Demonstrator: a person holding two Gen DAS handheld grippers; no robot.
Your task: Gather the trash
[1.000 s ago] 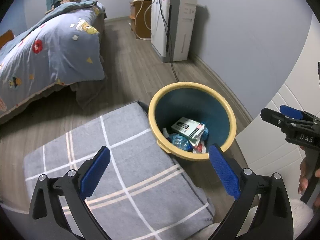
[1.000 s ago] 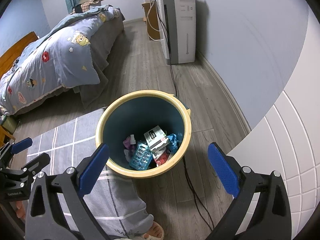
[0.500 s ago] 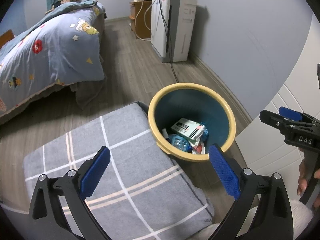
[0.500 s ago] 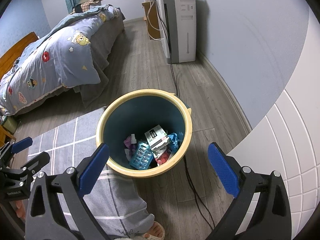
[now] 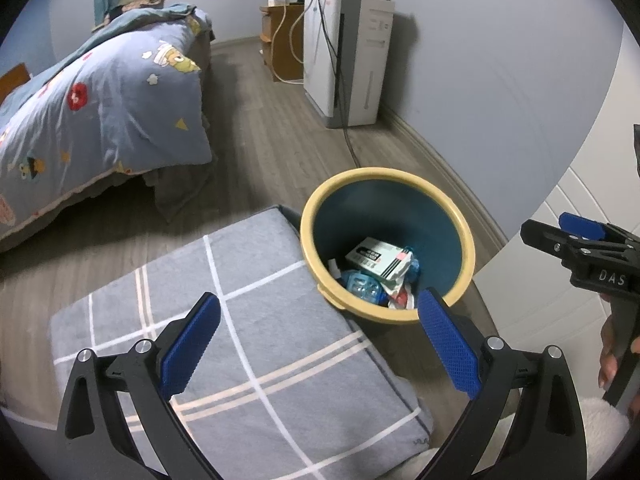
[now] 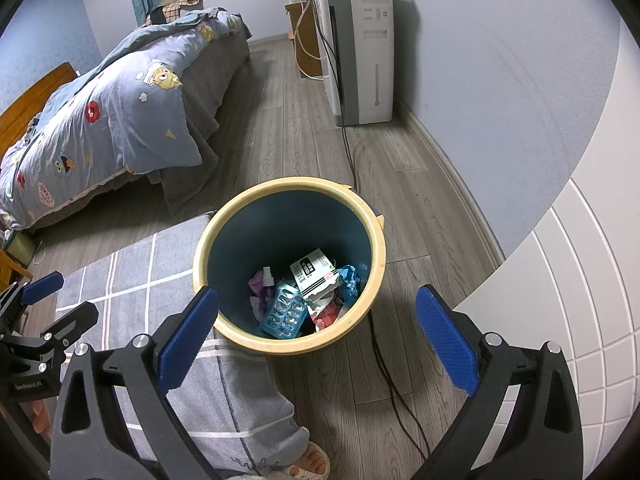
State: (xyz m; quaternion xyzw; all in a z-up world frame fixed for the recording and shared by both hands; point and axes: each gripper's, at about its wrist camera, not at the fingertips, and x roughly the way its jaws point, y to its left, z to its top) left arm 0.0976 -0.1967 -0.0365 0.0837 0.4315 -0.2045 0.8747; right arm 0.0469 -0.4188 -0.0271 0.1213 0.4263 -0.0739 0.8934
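Observation:
A round bin with a yellow rim (image 5: 384, 174) and dark blue inside stands on the wood floor; it also shows in the right wrist view (image 6: 288, 184). It holds trash: a white box (image 6: 314, 270), a blue blister pack (image 6: 284, 312), crumpled wrappers and a small bottle. My left gripper (image 5: 320, 340) is open and empty above the grey checked cushion (image 5: 224, 352), left of the bin. My right gripper (image 6: 318, 336) is open and empty over the bin's near rim.
A bed with a blue cartoon duvet (image 6: 108, 120) lies at left. A white appliance (image 6: 360, 52) stands by the wall, its black cable (image 6: 384, 368) running past the bin. A white cabinet (image 6: 576, 280) is at right. My slippered foot (image 6: 312, 460) is below.
Both views have barely shifted; the grippers stay open and empty and the bin's contents lie the same.

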